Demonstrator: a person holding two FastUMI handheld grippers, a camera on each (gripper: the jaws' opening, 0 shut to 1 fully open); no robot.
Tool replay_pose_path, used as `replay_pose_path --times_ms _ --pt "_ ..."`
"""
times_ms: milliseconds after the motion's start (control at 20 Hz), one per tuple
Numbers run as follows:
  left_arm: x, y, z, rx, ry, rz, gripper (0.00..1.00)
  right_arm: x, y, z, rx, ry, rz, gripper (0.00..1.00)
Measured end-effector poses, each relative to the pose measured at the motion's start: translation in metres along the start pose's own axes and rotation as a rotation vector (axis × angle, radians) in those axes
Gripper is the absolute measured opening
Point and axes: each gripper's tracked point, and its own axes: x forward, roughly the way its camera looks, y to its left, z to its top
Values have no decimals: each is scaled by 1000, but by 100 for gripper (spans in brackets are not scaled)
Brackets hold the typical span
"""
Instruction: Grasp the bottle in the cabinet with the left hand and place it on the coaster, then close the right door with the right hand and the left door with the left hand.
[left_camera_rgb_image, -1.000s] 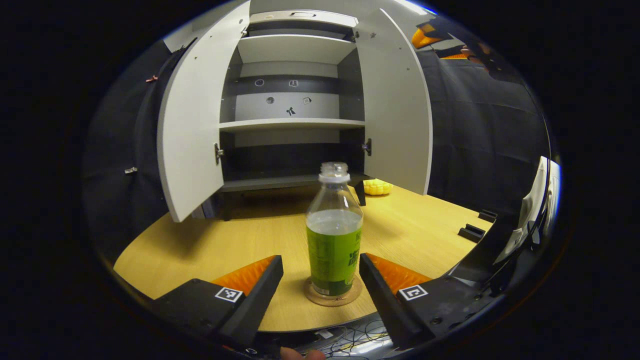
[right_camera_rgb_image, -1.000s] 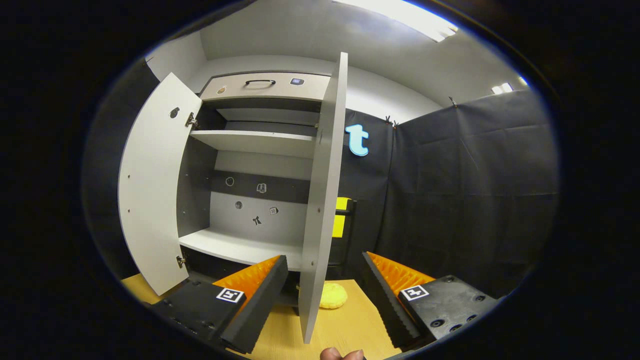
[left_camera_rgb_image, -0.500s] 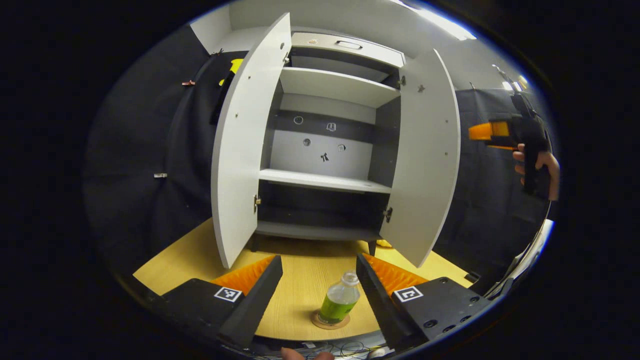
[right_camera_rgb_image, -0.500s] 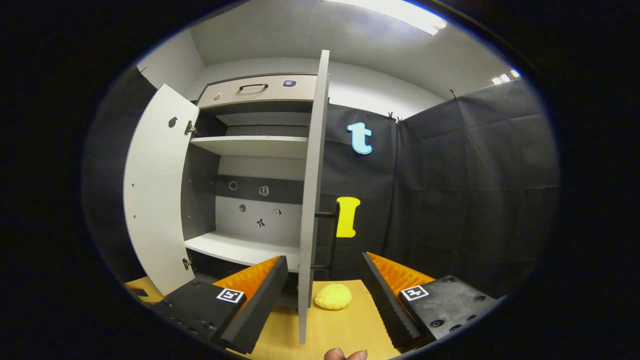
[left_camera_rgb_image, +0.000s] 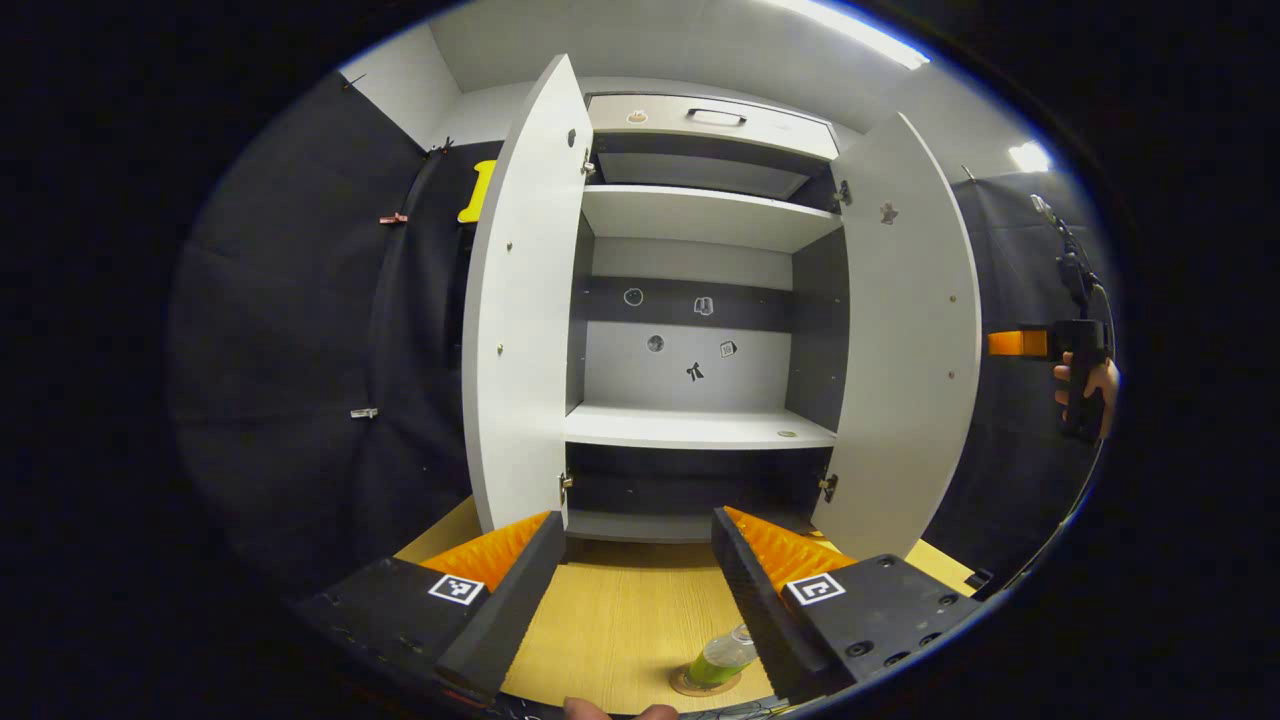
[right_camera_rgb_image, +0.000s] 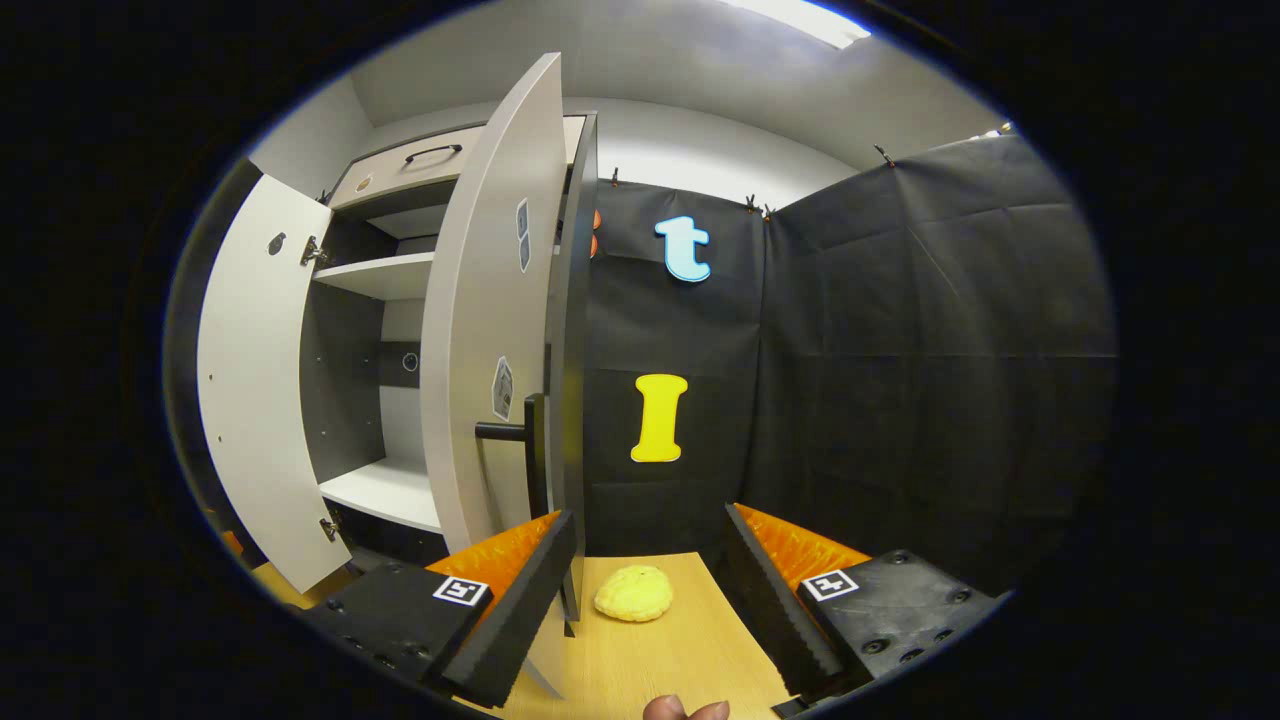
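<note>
- Standing on its coaster (left_camera_rgb_image: 705, 685), the bottle (left_camera_rgb_image: 722, 658) sits upright on the table (left_camera_rgb_image: 620, 620), low in my left gripper view, just beside the inner edge of my left gripper's right-hand finger.
- My left gripper (left_camera_rgb_image: 632, 590) has its fingers spread wide apart and holds nothing; it points at the open cabinet (left_camera_rgb_image: 700, 300).
- Both cabinet doors stand open in that view: the left door (left_camera_rgb_image: 520, 330) swung out almost edge-on, the right door (left_camera_rgb_image: 905, 350) angled outward with its inner face towards me.
- The shelves (left_camera_rgb_image: 700, 428) inside are white, and small stickers dot the back panel.
- Far off at the right edge of my left gripper view I see my other hand (left_camera_rgb_image: 1090, 385) holding the right gripper, its orange part pointing towards the right door.
- My right gripper (right_camera_rgb_image: 650, 585) is also spread apart and clamps nothing.
- In my right gripper view the right door (right_camera_rgb_image: 490, 330) shows its outer face, with a dark handle (right_camera_rgb_image: 512, 432) above my left-hand finger; I cannot tell whether that finger touches the door's lower edge.
- A yellow lumpy object (right_camera_rgb_image: 632, 593) lies on the table between my right gripper's fingers, farther off, near the foot of the cabinet.
</note>
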Motion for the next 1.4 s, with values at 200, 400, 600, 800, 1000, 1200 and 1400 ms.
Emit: replay_pose_path --times_ms 200,400,600,800,1000,1200,1400 --pt "0 16 4 -25 7 35 94 8 8 -3 28 9 34 95" --pt "-1 27 5 4 15 39 94 5 17 -6 67 22 64 95" --pt "-2 32 6 26 5 16 94 3 34 -6 68 14 62 95" --pt "-2 37 4 40 7 7 94 -2 68 -6 62 16 110 96" --pt "-2 43 8 41 -9 -6 94 -1 108 -7 67 22 163 96" --pt "-2 50 8 20 -23 -9 94 9 148 -10 83 34 202 96" --pt "-3 59 9 32 -35 0 94 24 185 -12 79 40 238 96"
